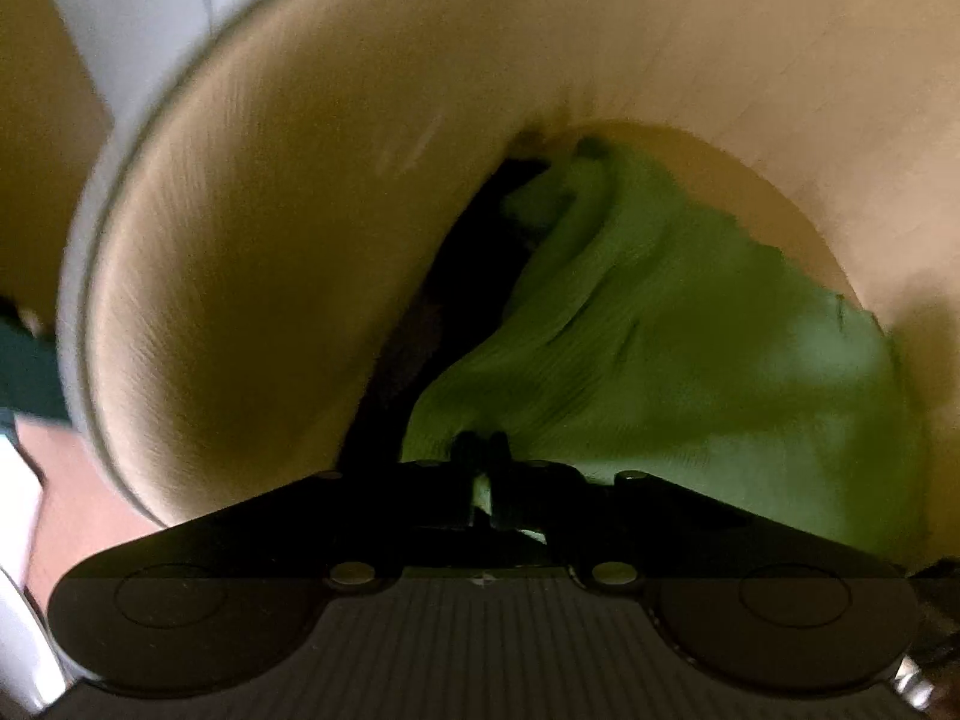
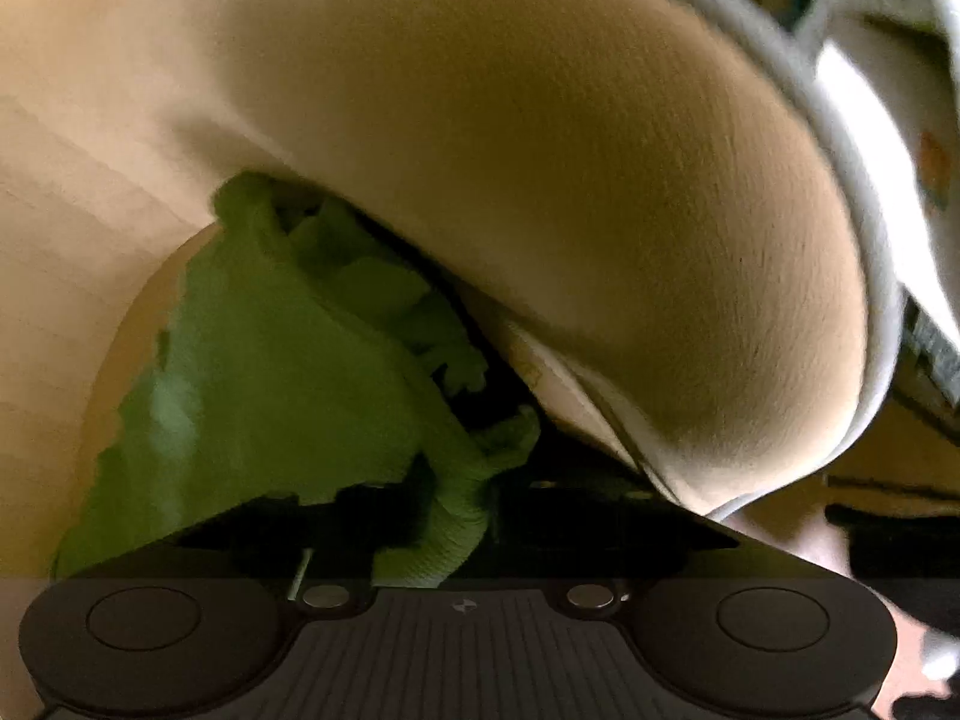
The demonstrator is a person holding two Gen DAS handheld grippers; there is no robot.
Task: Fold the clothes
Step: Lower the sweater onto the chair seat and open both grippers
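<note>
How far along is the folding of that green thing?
Early, it seems. Done: both ends are gripped. The left gripper is shut on the green cloth, and the right gripper pinches a bunched, ribbed part of it. In hand: the cloth hangs rumpled between them above the tan surface. Left: no neat fold shows yet; it has to be spread and folded. The blur hides finer detail.

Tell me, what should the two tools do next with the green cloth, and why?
Probably lift both tools a little and pull them apart. The left tool and the right tool each pinch the green cloth, which hangs bunched and wrinkled over the tan surface, so spreading should flatten it for folding.
</note>
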